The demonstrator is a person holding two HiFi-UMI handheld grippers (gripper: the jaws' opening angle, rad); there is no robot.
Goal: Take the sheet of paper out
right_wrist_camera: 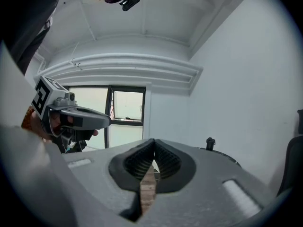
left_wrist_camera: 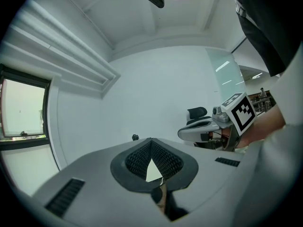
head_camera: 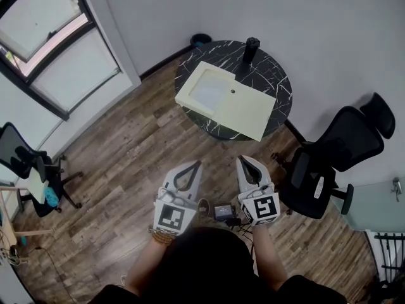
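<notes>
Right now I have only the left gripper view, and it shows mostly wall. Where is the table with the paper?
Observer: The round black table stands straight ahead of the left gripper, apart from it across the wood floor.
Operator: What lies on it?
Observer: What looks like a pale folder, with a white sheet in its left half.
Operator: Anything beside my path?
Observer: A black office chair stands just right of the right gripper.
</notes>
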